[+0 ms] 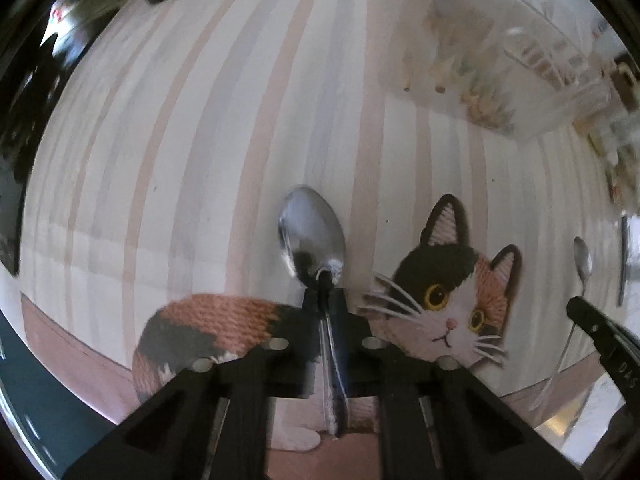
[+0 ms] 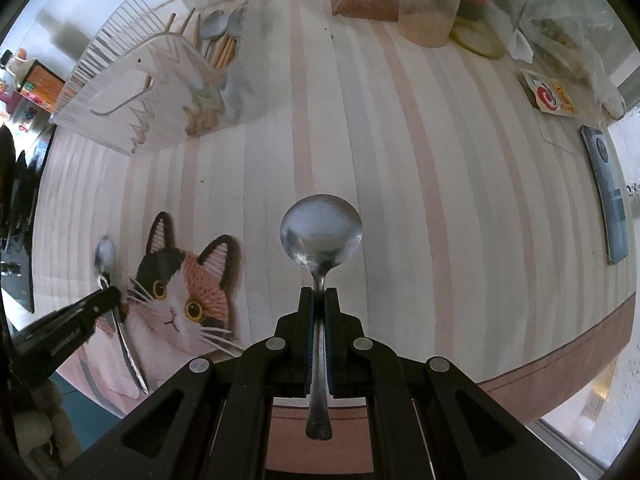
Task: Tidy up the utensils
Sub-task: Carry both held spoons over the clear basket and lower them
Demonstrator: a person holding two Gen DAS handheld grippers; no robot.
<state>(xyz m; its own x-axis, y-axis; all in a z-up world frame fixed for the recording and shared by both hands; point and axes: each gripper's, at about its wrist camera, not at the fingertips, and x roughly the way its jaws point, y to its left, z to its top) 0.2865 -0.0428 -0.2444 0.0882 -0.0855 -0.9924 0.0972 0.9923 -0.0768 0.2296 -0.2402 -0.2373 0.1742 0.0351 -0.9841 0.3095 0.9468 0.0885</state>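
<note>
The left tool (image 1: 325, 300) is clamped on the neck of an oval spoon (image 1: 312, 232); the right tool (image 2: 319, 300) is clamped on the neck of a round spoon (image 2: 321, 232). Both spoons are held clear above the striped cloth on the bench (image 2: 400, 184), near its front edge, beside the cat motif (image 2: 180, 284). The clear utensil holder (image 2: 152, 92) stands toward the far left corner in the right view and already contains spoons and chopsticks (image 2: 224, 48).

Procedure, as judged from the task:
1. Carry one spoon at a time to the holder to avoid a collision between tools.
2. Tilt the spoon handle-down over the open compartment.
3. Lower until the handle enters, then release.

Caution: grip at the neck is narrow; a swing may rotate the spoon.
</note>
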